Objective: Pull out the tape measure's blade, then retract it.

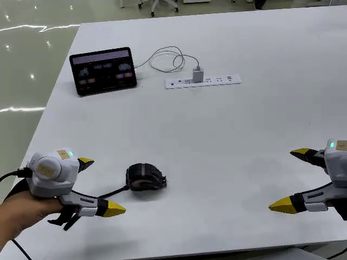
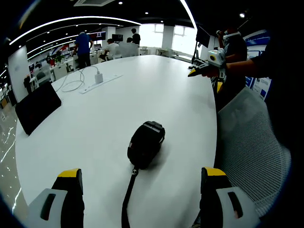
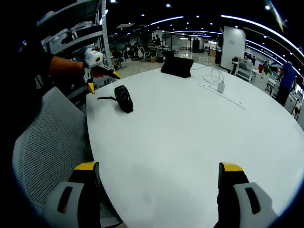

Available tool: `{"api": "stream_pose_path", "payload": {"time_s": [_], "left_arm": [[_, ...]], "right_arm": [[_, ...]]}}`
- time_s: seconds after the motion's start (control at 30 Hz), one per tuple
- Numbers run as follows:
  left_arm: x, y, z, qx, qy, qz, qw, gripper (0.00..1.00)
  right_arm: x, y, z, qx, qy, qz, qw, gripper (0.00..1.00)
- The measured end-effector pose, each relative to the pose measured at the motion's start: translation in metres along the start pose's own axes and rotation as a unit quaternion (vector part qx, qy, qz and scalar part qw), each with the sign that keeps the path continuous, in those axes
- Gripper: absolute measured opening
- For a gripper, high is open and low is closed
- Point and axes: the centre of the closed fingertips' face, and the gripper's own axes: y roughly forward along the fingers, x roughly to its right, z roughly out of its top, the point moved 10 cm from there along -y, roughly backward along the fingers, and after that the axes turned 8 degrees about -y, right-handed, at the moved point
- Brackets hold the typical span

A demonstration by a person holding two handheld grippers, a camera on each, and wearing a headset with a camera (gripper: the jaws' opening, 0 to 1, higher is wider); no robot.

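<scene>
Nearest, at the lower left of the head view, a hand (image 1: 16, 208) holds the left claw (image 1: 101, 185), its yellow-tipped jaws spread wide and gripping nothing. Just past its tips the black tape measure (image 1: 145, 177) lies on the white table (image 1: 227, 141) (its black strap (image 1: 113, 192) trails back toward the lower jaw). Well apart, at the right edge, the right claw (image 1: 287, 180) is equally wide open and empty. Farther back sit a dark tablet (image 1: 103, 70) and a white power strip (image 1: 203, 81).
</scene>
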Motion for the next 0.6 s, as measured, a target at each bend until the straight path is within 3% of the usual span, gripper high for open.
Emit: {"api": "stream_pose_path", "payload": {"time_s": [0.23, 0.27, 0.3, 0.37, 0.6], "left_arm": [[-0.001, 0.009, 0.017, 0.001, 0.042, -0.016, 0.9990, 0.99], [-0.001, 0.010, 0.018, -0.005, 0.054, -0.016, 0.9984, 0.96], [-0.003, 0.012, 0.019, -0.023, 0.076, -0.013, 0.9967, 0.93], [-0.001, 0.015, 0.024, -0.021, 0.076, -0.020, 0.9967, 0.93], [-0.001, 0.027, 0.037, -0.048, 0.101, -0.047, 0.9926, 0.92]], "right_arm": [[0.005, 0.009, 0.012, 0.004, -0.012, 0.007, 0.9999, 0.99], [0.005, 0.011, 0.013, 0.004, -0.014, 0.009, 0.9999, 0.99], [0.005, 0.013, 0.015, 0.004, -0.016, 0.011, 0.9998, 0.99], [0.005, 0.016, 0.018, 0.006, -0.019, 0.013, 0.9997, 0.99], [0.002, 0.028, 0.029, 0.005, -0.034, 0.029, 0.9990, 0.99]]}}
